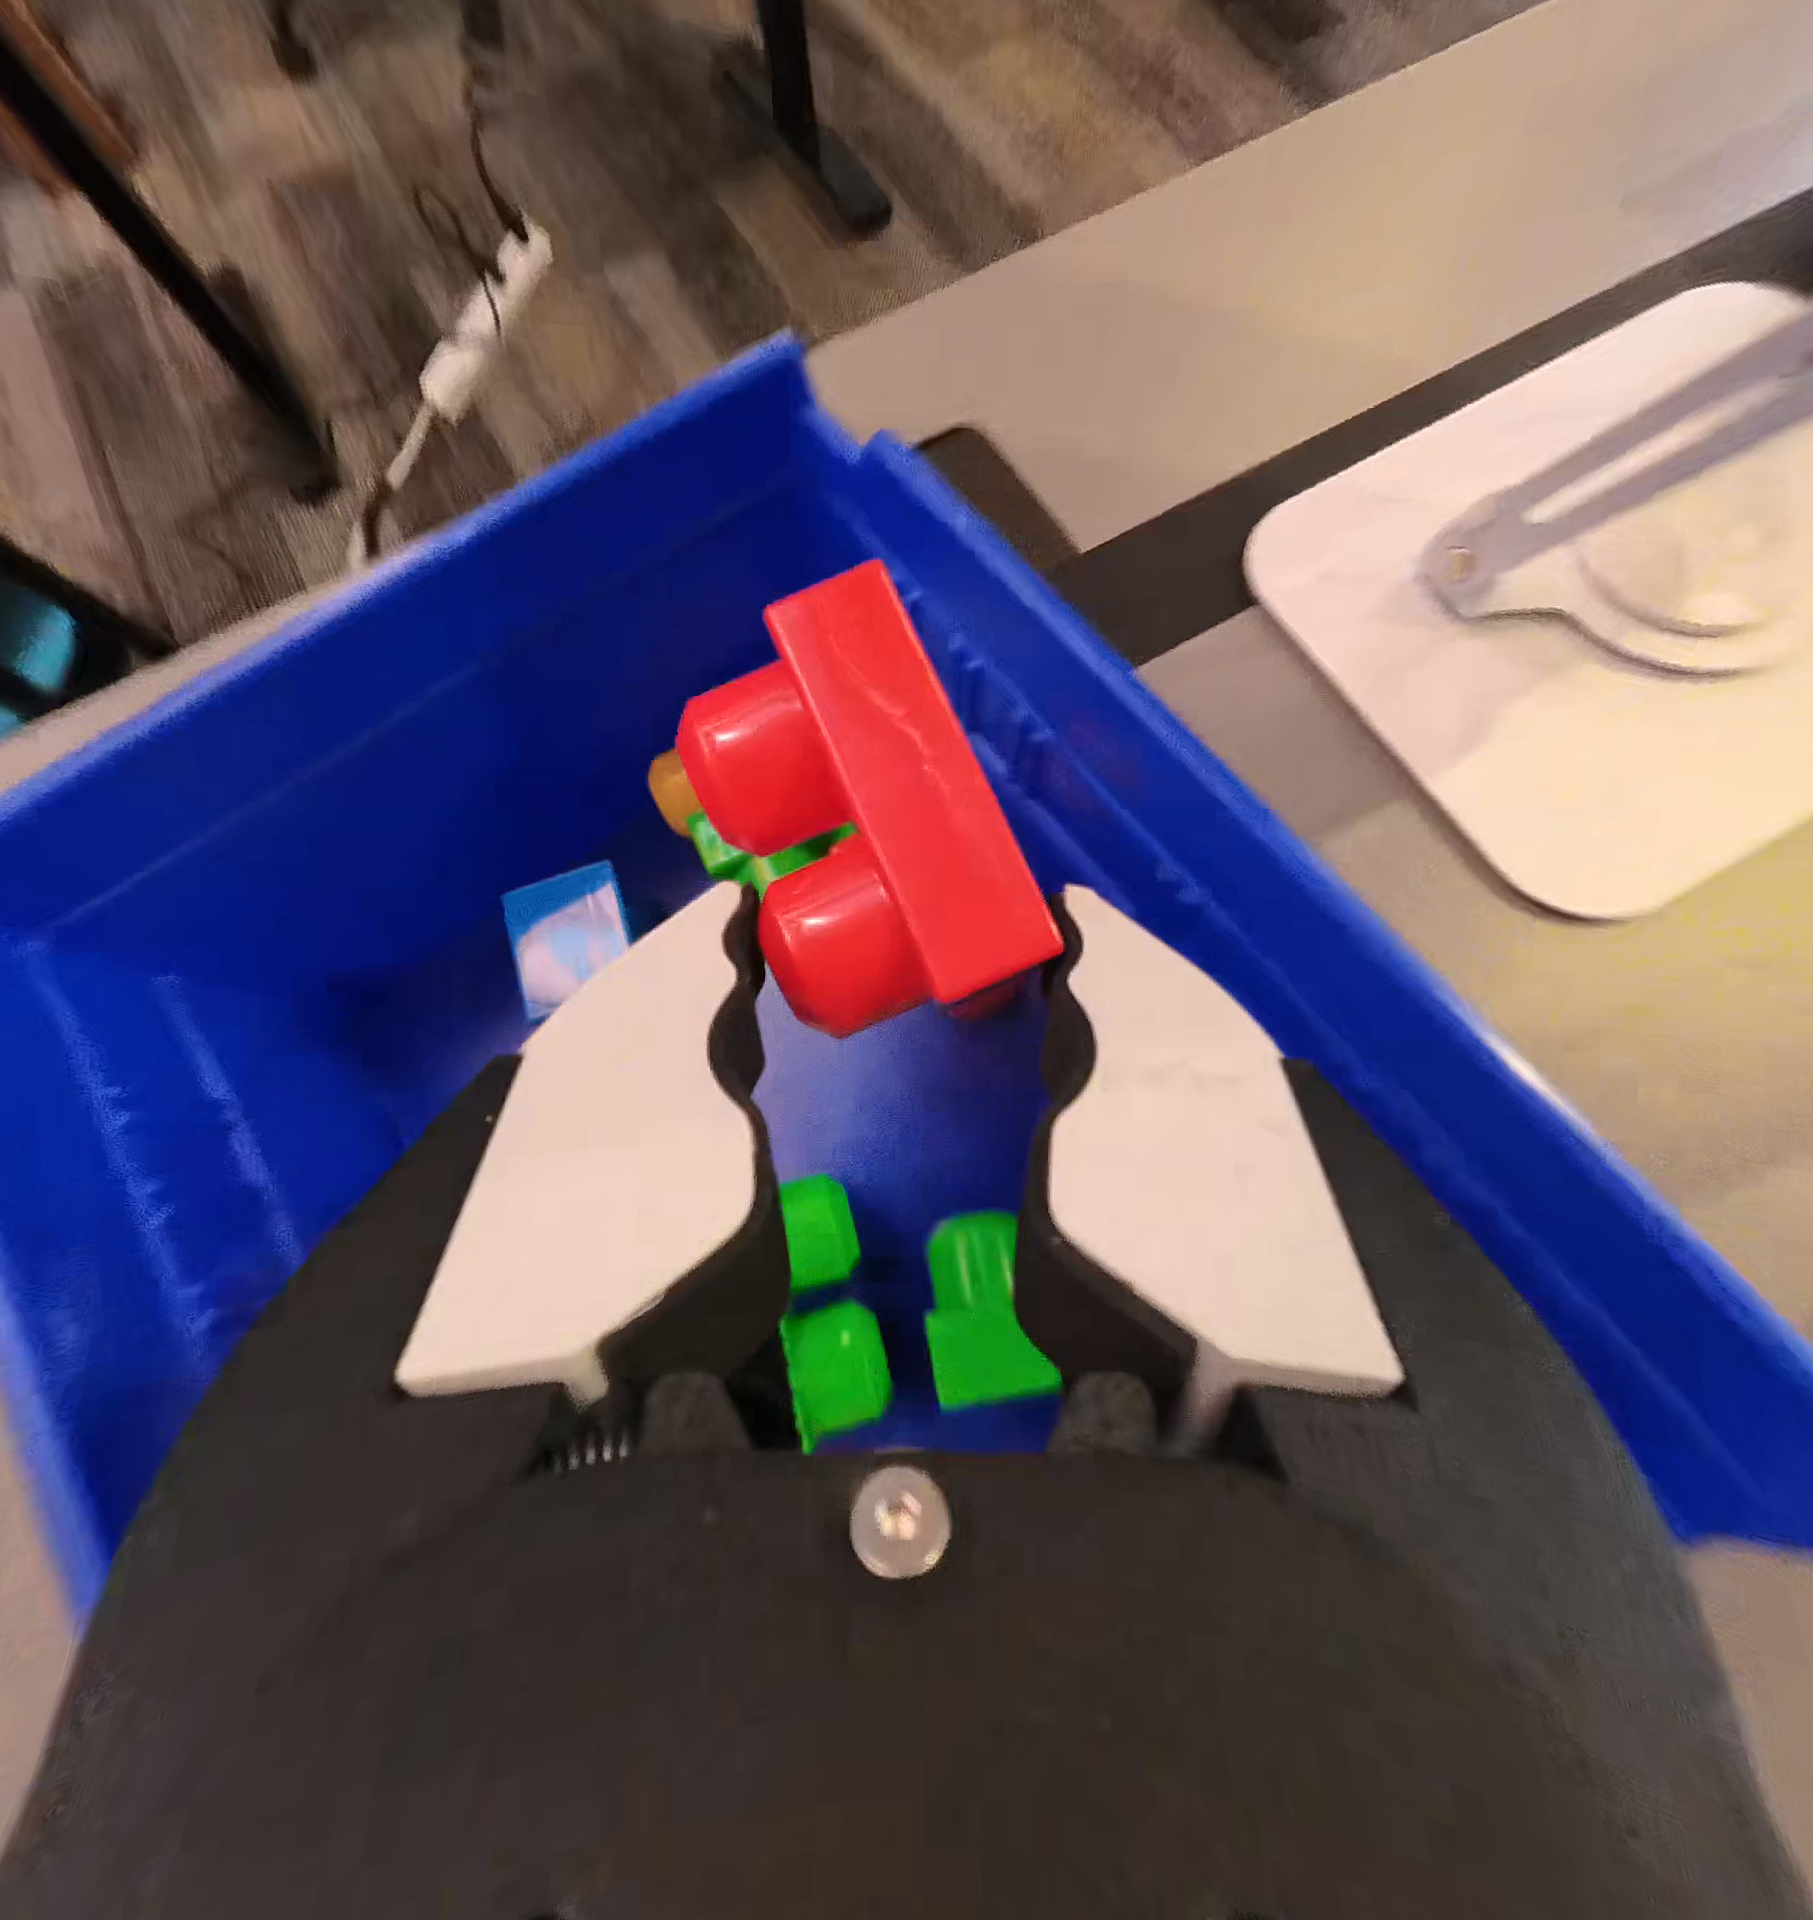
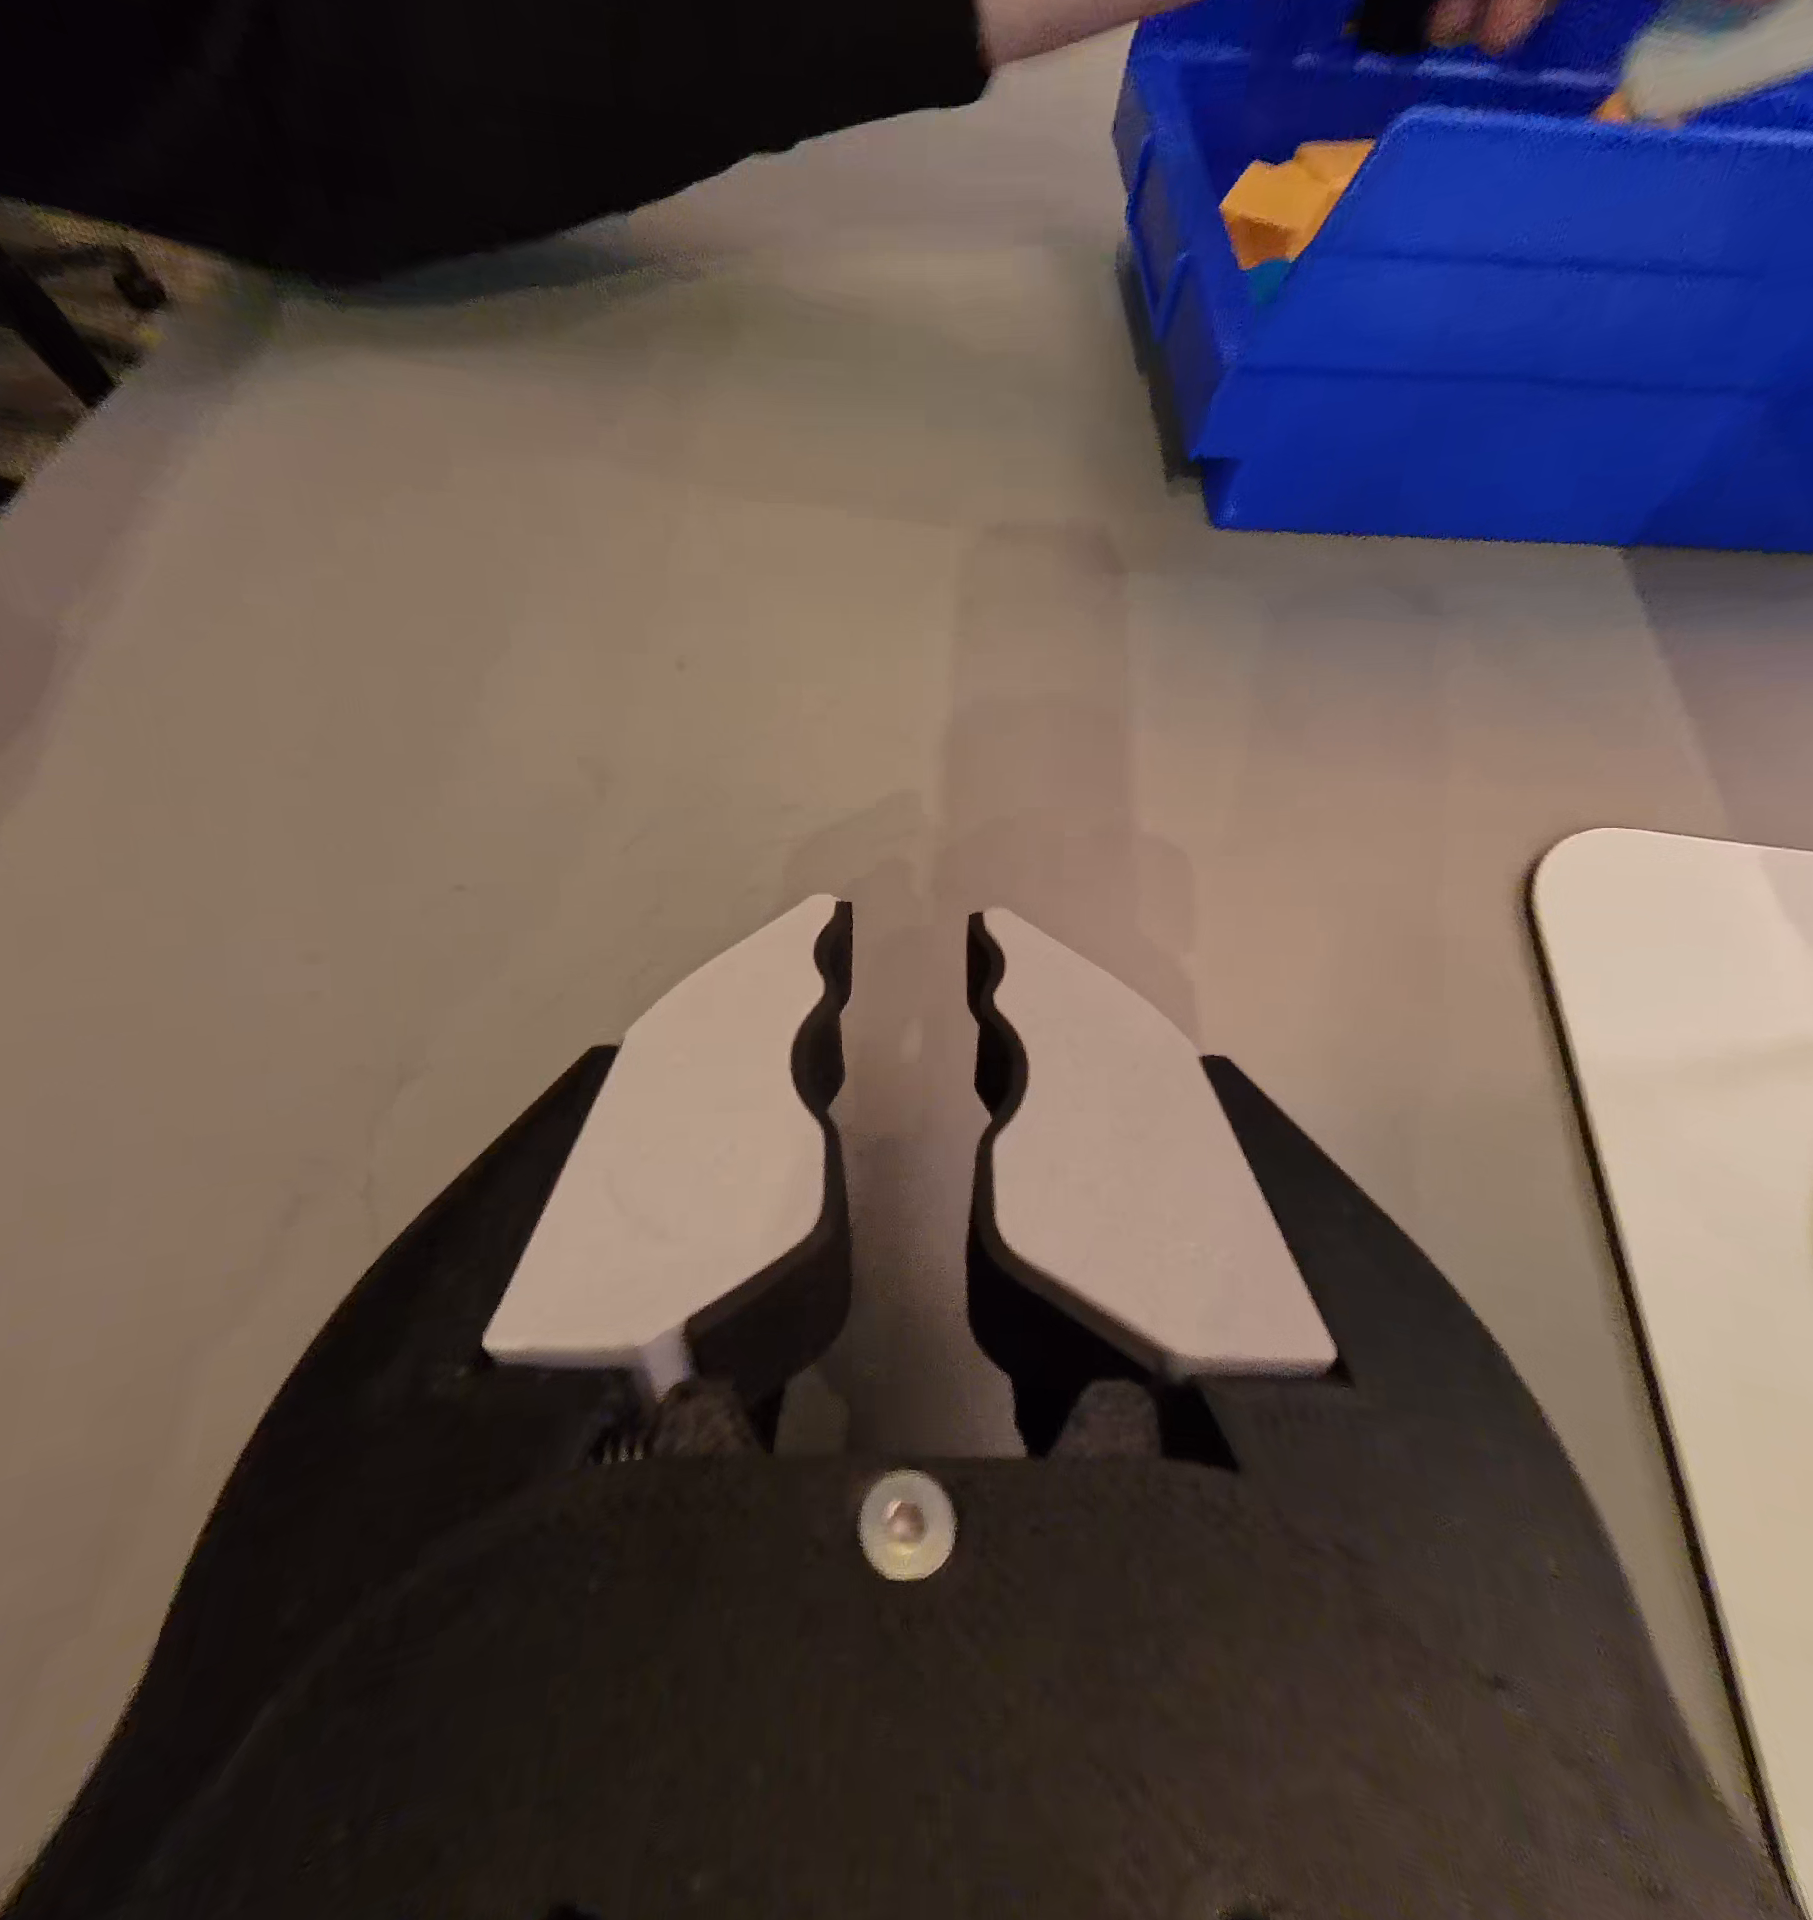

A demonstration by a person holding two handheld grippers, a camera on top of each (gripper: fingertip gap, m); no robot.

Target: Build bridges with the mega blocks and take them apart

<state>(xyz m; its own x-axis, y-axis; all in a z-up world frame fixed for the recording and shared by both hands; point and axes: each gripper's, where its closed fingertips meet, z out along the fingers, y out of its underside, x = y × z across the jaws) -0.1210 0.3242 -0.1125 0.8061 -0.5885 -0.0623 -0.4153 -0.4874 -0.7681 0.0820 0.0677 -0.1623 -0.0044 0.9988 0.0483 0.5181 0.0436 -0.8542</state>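
In the left wrist view my left gripper (image 1: pixel 902 935) hangs over the blue bin (image 1: pixel 414 748) and is shut on a red two-stud mega block (image 1: pixel 881 800). One pad presses on its lower stud, the other on the corner of its body, and the block is tilted. Green blocks (image 1: pixel 829 1299) lie on the bin floor under the fingers. A light blue block (image 1: pixel 569 935) and an orange stud (image 1: pixel 668 784) lie farther in. In the right wrist view my right gripper (image 2: pixel 909 920) is open and empty above the bare grey table (image 2: pixel 569 675).
The blue bin (image 2: pixel 1556 364) stands at the far right of the right wrist view with an orange block (image 2: pixel 1286 197) inside. A white mat (image 2: pixel 1712 1143) lies at the right, also in the left wrist view (image 1: pixel 1608 675). A dark sleeve (image 2: pixel 414 125) reaches across the far table edge. There is about 35 centimeters between the tips of the two grippers.
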